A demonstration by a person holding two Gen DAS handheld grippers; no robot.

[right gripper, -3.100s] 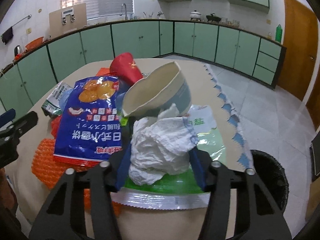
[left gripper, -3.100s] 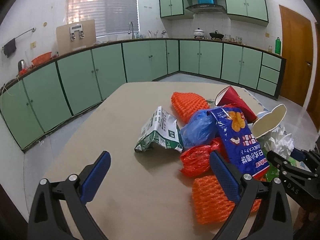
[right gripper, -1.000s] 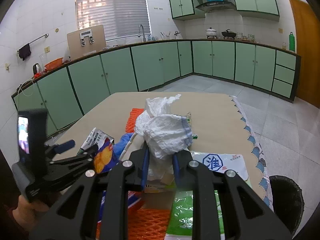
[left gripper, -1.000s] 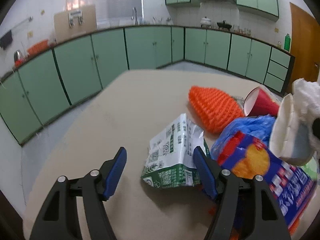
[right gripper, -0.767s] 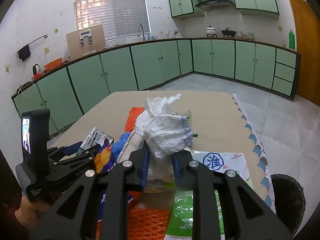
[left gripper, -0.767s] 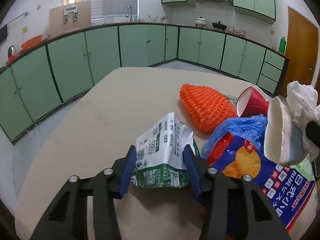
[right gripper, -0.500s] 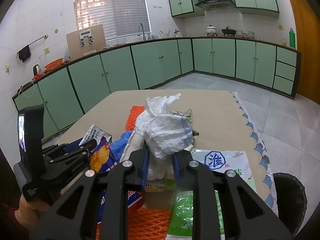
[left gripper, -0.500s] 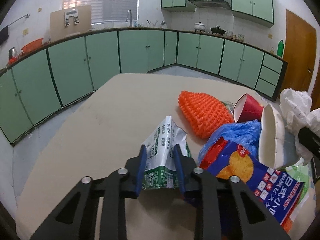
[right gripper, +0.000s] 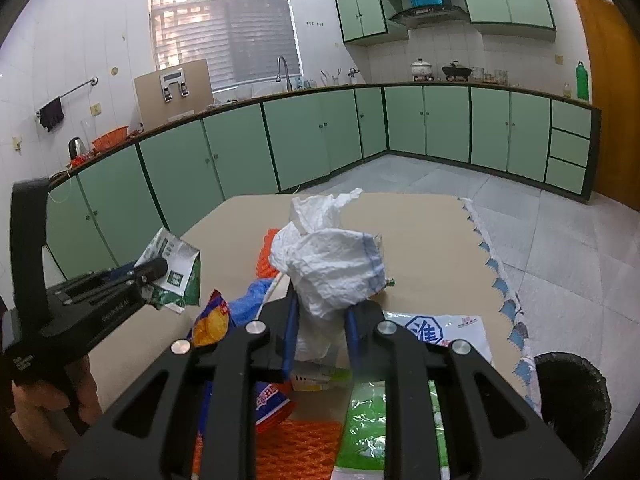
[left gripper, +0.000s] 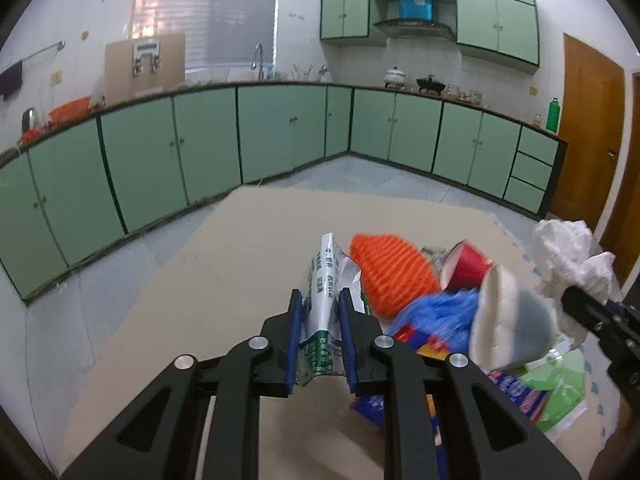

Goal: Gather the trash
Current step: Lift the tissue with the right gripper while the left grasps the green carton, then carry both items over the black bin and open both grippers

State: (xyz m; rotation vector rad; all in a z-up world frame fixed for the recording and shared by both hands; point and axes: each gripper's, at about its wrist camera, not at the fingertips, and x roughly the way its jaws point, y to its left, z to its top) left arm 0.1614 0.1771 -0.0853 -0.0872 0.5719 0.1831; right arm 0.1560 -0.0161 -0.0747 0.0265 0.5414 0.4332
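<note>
Lower centre of each frame: left tool [left gripper: 321,328] just closed on green carton [left gripper: 325,292], right tool [right gripper: 319,330] clamped on white tissue wad [right gripper: 328,264]. Rest of litter left on bench [right gripper: 424,248]; bin [right gripper: 568,396] not reached.

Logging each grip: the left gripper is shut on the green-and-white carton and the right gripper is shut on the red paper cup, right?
Half right. The right gripper is shut on the crumpled white tissue, not the red paper cup, as the right wrist view shows. The left gripper is shut on the green-and-white carton.
</note>
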